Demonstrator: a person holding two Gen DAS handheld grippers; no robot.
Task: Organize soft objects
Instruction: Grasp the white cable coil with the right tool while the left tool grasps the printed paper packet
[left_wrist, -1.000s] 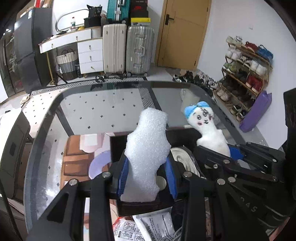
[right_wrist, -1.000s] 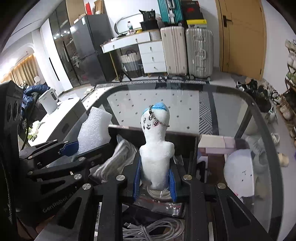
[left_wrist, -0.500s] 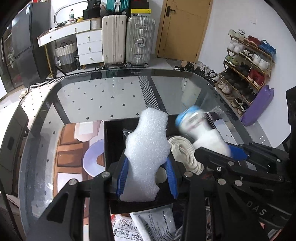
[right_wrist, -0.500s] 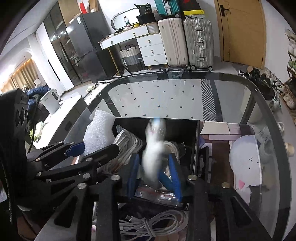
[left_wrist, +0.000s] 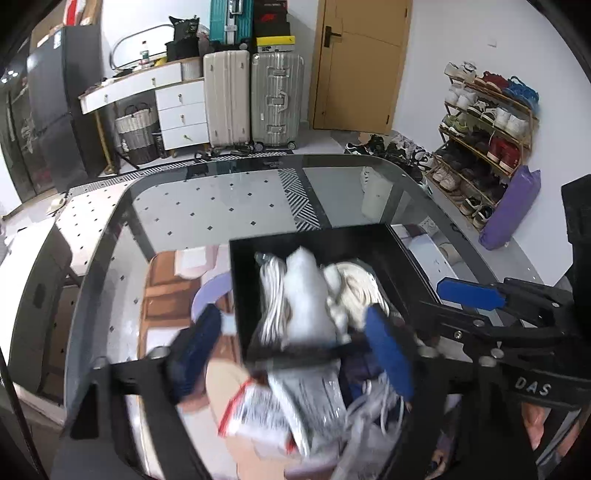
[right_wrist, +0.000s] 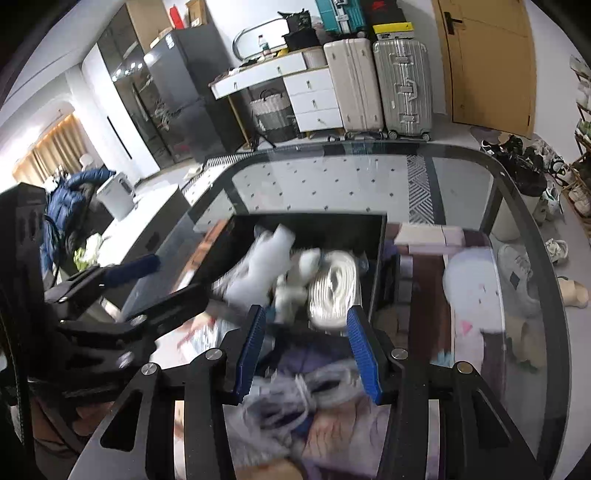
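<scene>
A black open box (left_wrist: 388, 240) (right_wrist: 332, 225) stands on the glass table. In it lie the white foam piece (left_wrist: 306, 299) (right_wrist: 266, 266), the small white plush doll (left_wrist: 338, 310) (right_wrist: 295, 284), blurred, and a coil of white strap (left_wrist: 364, 286) (right_wrist: 334, 284). My left gripper (left_wrist: 295, 350) is open and empty just in front of the box, its jaws wide apart. My right gripper (right_wrist: 306, 347) is open and empty at the box's near edge. Each gripper shows at the side of the other's view.
Plastic bags, white cords and cloth (left_wrist: 295, 410) (right_wrist: 295, 398) lie in front of the box under the grippers. The glass table top (left_wrist: 221, 206) stretches behind the box. Suitcases (left_wrist: 255, 99), drawers and a shoe rack (left_wrist: 487, 122) stand beyond the table.
Both grippers have opened. The foam piece left my left gripper and the plush doll left my right gripper; both now lie in the black box.
</scene>
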